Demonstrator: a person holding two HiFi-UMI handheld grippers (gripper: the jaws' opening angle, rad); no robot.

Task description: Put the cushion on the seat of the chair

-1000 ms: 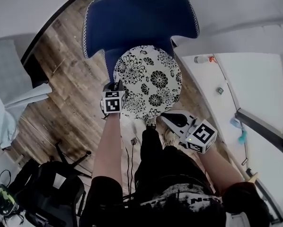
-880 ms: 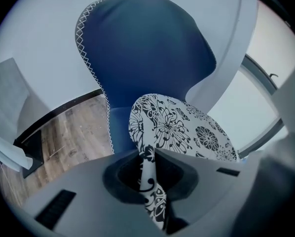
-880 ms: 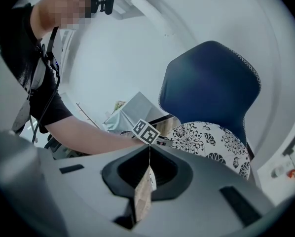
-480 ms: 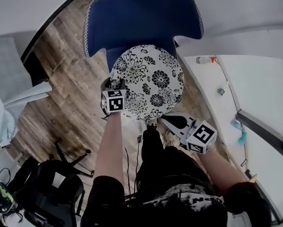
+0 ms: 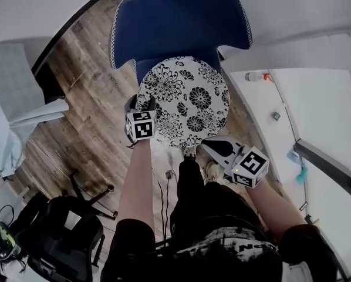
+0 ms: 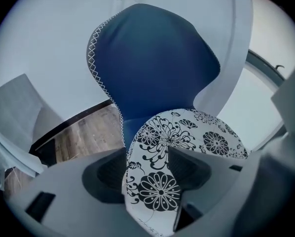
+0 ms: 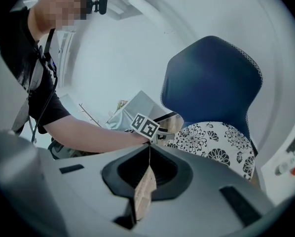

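A round white cushion (image 5: 184,98) with black flowers lies on the seat of the blue chair (image 5: 181,22). My left gripper (image 5: 141,103) is at the cushion's front-left edge. Its jaws are opening and stand wide, one on each side of the cushion's rim (image 6: 160,191), with neither pad pressing on it. The left gripper view looks past them at the cushion (image 6: 187,137) and the chair back (image 6: 157,63). My right gripper (image 5: 206,144) hangs off the cushion's front edge, shut with nothing in it (image 7: 148,149). In the right gripper view the cushion (image 7: 216,137) and the left gripper (image 7: 165,132) show ahead.
The wooden floor (image 5: 87,98) runs to the chair's left. A white surface (image 5: 316,116) with a small bottle (image 5: 255,75) is at the right. A black office chair (image 5: 58,234) stands at the lower left. My shoe (image 5: 190,151) is below the cushion's front edge.
The left gripper's jaws have come apart at the cushion's edge, and that hand has lifted slightly. The cushion stays on the seat. The right gripper has kept still.
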